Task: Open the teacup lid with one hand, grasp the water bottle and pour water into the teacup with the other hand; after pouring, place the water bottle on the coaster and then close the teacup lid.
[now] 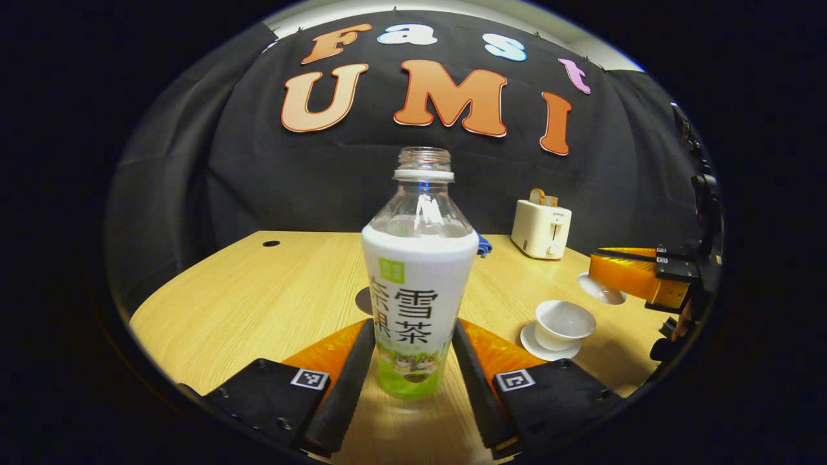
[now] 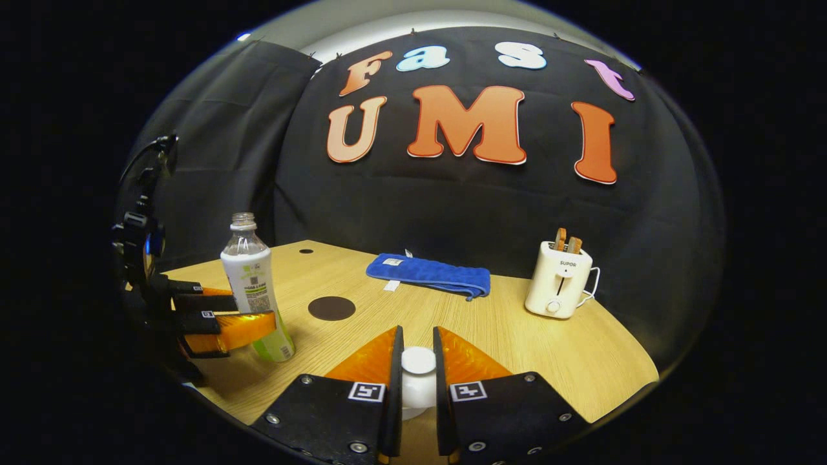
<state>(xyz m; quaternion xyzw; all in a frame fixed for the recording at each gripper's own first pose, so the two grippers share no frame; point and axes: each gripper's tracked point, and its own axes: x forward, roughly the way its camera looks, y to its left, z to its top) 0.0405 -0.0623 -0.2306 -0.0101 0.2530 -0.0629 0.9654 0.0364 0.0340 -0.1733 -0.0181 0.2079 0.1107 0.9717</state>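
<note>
Bottle (image 1: 418, 284): upright, uncapped, between left gripper's (image 1: 413, 361) spread fingers, contact unclear. Lid (image 2: 418, 374): clamped in right gripper (image 2: 418, 368), raised. Cup (image 1: 563, 324): open. Coaster (image 2: 331, 308): bare, near bottle.

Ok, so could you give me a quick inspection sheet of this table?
Surface: wooden table, small hole near the back.
Job's things: uncapped water bottle upright; teacup open on saucer; lid lifted off; coaster bare.
Clutter: blue towel, toaster holding toast.
Grippers: left gripper shut on water bottle; right gripper shut on lid.
Cables: toaster's white cord.
Surroundings: black cloth wall.
</note>
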